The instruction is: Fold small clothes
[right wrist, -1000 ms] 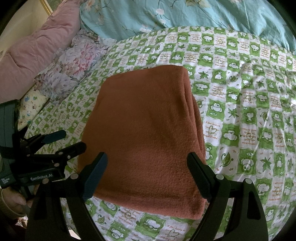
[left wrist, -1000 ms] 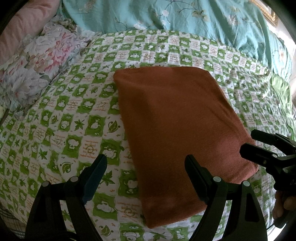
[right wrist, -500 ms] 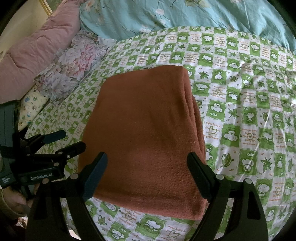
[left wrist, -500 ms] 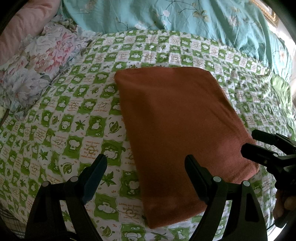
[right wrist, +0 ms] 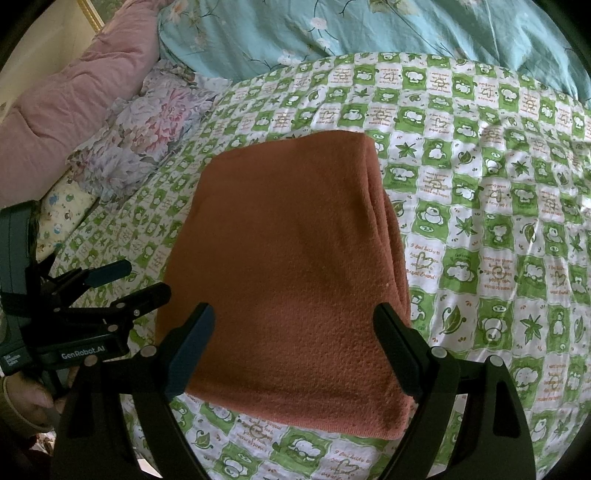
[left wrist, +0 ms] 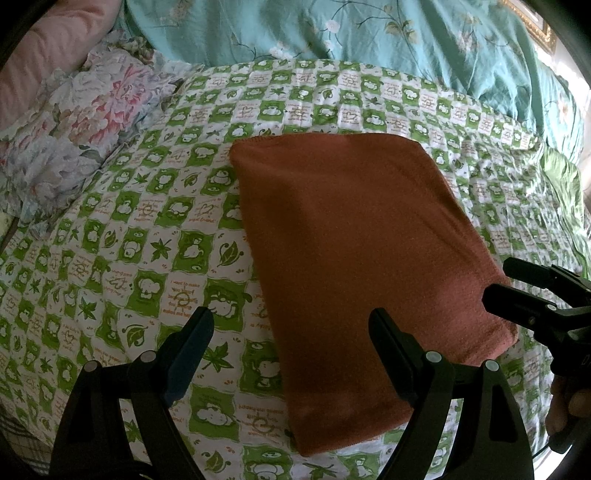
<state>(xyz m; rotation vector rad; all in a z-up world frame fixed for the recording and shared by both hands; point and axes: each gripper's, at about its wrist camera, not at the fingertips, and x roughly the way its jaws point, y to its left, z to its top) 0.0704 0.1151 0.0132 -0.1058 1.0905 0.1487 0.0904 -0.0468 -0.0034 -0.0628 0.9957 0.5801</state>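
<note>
Beyond both hand-held grippers the bed is covered by a green-and-white checked sheet (left wrist: 155, 236) printed with leaves and little animals. Further off along its far edge lies a turquoise flowered quilt (left wrist: 332, 33). Up and to the left of the left hand-held gripper (left wrist: 291, 325) sit a flowered pillow (left wrist: 81, 122) and a pink quilted cushion (right wrist: 66, 107). Nothing lies between either tool and the cloth.

The folded rust-brown cloth (left wrist: 354, 236) rests flat on the sheet as a thick rectangle. From the left hand-held gripper it lies ahead and to the right: the right finger (left wrist: 391, 350) stands over its near left part, while the left finger is over bare sheet. This tool's fingers are spread wide with nothing gripped. The right hand-held gripper (right wrist: 295, 332) has the cloth straight ahead, its near edge spanning the space between the two fingers, which also stand wide apart and hold nothing. Stacked layers show along the cloth's right side in the right wrist view.

Each tool appears at the other's frame edge, cut off by it. Whether any fingertip touches the cloth cannot be told. Only parts of the person's hands (right wrist: 26, 398) show, in shadow.
</note>
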